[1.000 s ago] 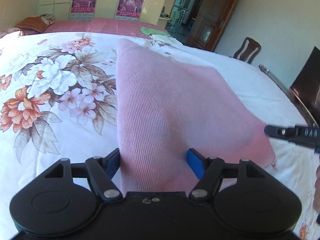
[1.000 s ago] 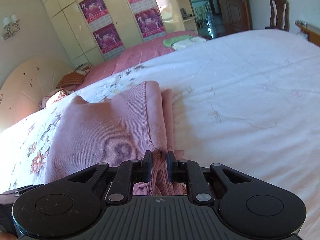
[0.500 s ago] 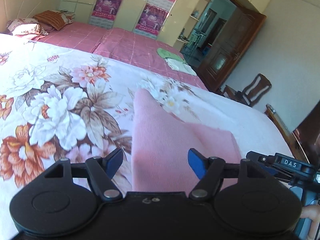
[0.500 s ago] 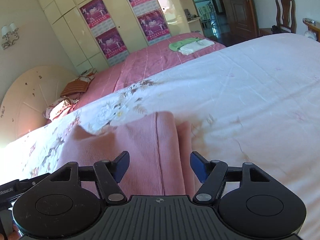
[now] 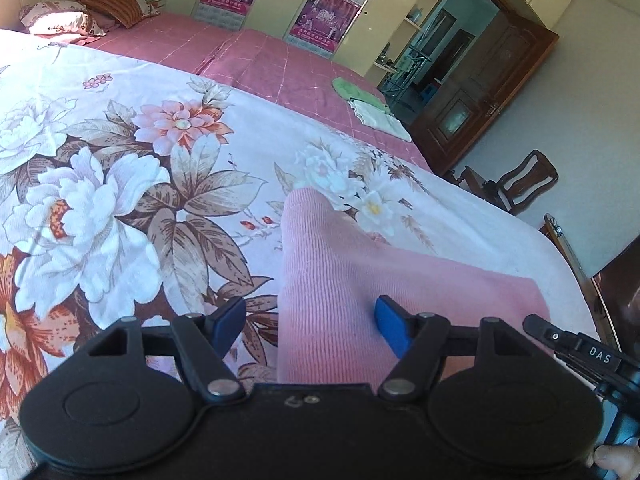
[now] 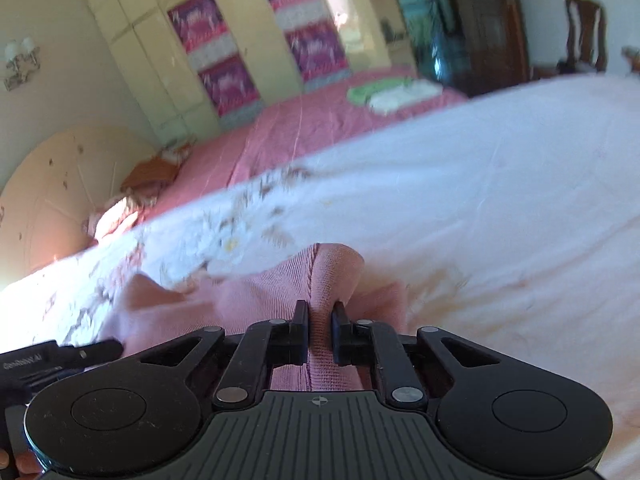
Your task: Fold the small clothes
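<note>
A pink ribbed knit garment (image 5: 344, 288) lies folded on the floral bedspread (image 5: 120, 184). My left gripper (image 5: 310, 322) is open, its blue-padded jaws spread over the garment's left edge without holding it. In the right wrist view my right gripper (image 6: 320, 334) is shut on a raised fold of the pink garment (image 6: 332, 280), pinching the cloth between its fingers. That view is motion-blurred. The right gripper's tip also shows in the left wrist view (image 5: 576, 344), at the garment's right side.
A second bed with a pink cover (image 5: 256, 60) lies beyond, with green and white folded cloths (image 5: 368, 108) on it. Pillows (image 5: 80, 16) sit at its far left. Wardrobes, a wooden door (image 5: 480, 92) and a chair (image 5: 516, 184) stand at the room's far side.
My right gripper opened half a second ago and has now shut again on a fold of the garment. My left gripper stayed open and drew back along the garment.
</note>
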Available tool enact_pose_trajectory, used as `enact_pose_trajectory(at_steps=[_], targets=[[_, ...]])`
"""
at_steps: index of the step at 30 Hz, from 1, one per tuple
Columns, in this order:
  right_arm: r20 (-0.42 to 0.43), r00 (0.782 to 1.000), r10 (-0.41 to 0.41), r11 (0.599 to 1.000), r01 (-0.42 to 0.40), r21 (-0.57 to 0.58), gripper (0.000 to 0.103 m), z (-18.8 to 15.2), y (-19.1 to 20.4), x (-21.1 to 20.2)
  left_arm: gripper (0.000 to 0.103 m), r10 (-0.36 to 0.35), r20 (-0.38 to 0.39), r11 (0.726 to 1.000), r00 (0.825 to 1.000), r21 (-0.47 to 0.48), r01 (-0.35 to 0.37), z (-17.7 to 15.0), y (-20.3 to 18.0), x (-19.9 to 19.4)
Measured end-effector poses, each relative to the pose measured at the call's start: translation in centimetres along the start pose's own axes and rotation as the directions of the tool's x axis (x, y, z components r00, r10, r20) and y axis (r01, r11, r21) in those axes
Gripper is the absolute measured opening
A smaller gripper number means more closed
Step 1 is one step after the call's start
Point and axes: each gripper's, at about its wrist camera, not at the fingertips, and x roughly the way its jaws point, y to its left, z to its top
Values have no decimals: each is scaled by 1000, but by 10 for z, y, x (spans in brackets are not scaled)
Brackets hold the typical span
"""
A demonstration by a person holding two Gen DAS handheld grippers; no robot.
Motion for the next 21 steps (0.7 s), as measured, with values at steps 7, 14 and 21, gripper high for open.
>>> enact_pose_trajectory(at_steps=[7, 14, 21], targets=[[-86, 994, -63, 997, 59, -52, 11, -15, -1, 24, 74, 64, -12, 997, 998, 33, -64, -6, -4, 19], [20, 999, -47, 997, 48, -63, 25, 9, 16, 4, 65, 15, 54, 999, 998, 41, -17, 11, -17, -3], [-84, 992, -90, 988, 78, -132, 25, 3, 36, 62, 70, 74, -23, 995, 997, 62, -72, 2, -18, 38]])
